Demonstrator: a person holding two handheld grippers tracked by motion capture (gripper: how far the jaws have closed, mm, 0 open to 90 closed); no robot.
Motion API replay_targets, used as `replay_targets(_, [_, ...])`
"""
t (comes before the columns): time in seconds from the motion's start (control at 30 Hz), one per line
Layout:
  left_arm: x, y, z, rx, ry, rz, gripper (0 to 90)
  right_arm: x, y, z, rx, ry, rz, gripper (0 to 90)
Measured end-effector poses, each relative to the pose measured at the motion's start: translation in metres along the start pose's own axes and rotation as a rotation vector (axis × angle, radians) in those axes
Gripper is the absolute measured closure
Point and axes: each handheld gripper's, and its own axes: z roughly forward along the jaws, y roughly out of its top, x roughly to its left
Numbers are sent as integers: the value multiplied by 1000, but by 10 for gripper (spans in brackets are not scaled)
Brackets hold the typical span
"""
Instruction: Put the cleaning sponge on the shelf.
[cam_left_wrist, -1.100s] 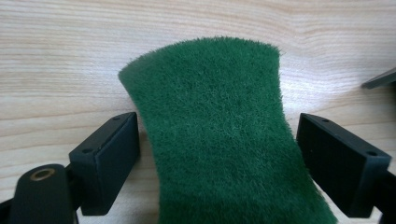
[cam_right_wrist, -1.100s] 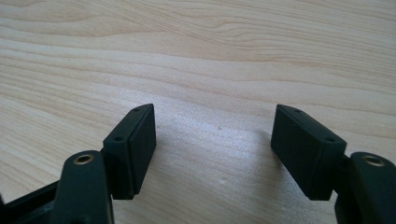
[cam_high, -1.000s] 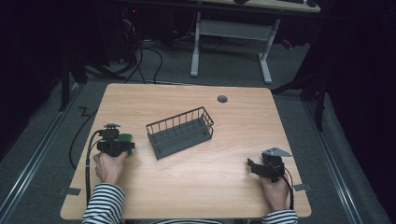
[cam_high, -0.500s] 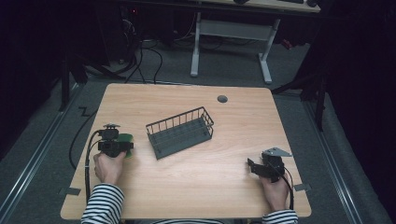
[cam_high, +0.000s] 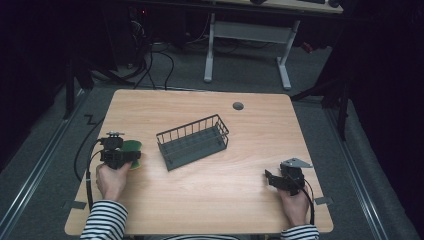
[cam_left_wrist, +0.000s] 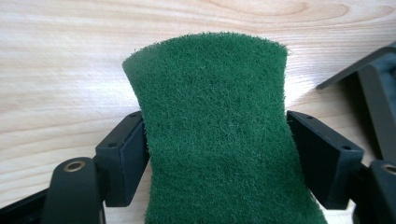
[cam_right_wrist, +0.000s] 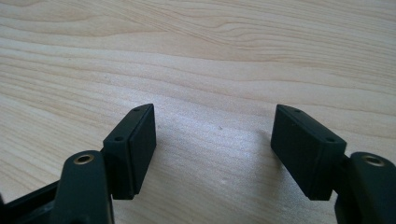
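A person in striped sleeves works at a pale wooden table, the left gripper pinching a green scouring pad near the table's left edge, just left of a dark wire basket that sits at a slant in the middle. In the left gripper view the jaws have just been closing with the pad between them, and both black pads now press into its sides, so that the pad narrows at the waist and flares above. The right gripper rests near the table's right front corner, well apart from the basket, its jaws spread over bare wood. The risk here lies in the pad itself: it is soft, fibrous and springy, and a squeeze across its width may buckle it rather than hold it, so it could fold, twist or slip out if the hand swings toward the basket. Its free upper end could also snag on the basket's thin wire rim, and a nudge might slide the light basket across the smooth tabletop. The pad's surface is coarse and matted; the jaws are flat, matte black blocks with small screw holes; the basket is an oblong of thin, dark vertical wires; the table shows a smooth light grain with a small round grey grommet near its far edge.
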Motion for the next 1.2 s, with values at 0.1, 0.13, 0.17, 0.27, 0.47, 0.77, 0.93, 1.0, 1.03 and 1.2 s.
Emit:
replay_targets(0.1, [-3, 3, -13, -26, -15, 19, 259, 0, 0, 0, 0, 0, 0, 311])
replay_targets(0.13, [-5, 4, -16, -40, -17, 24, 259, 0, 0, 0, 0, 0, 0, 311])
replay_targets(0.17, [-6, 5, -20, -47, -17, 29, 259, 0, 0, 0, 0, 0, 0, 310])
replay_targets(0.27, [-10, 9, -32, -68, -25, 50, 259, 0, 0, 0, 1, 0, 3, 311])
replay_targets(0.47, [-23, 20, -53, -103, -52, 92, 259, 0, 0, 0, 0, 1, 0, 311])
replay_targets(0.77, [-53, 41, -70, -125, -74, 161, 259, 0, 0, 0, 1, 1, 3, 310])
replay_targets(0.93, [-75, 55, -71, -124, -96, 202, 259, 0, 0, 0, 1, 1, 3, 310])
replay_targets(1.0, [-84, 60, -68, -124, -114, 209, 259, 0, 0, 0, 1, 1, 3, 310])
replay_targets(1.03, [-88, 62, -65, -122, -124, 213, 259, 0, 0, 0, 0, 1, 0, 310])
replay_targets(1.2, [-109, 70, -53, -112, -144, 250, 259, 0, 0, 0, -1, 2, 0, 309])
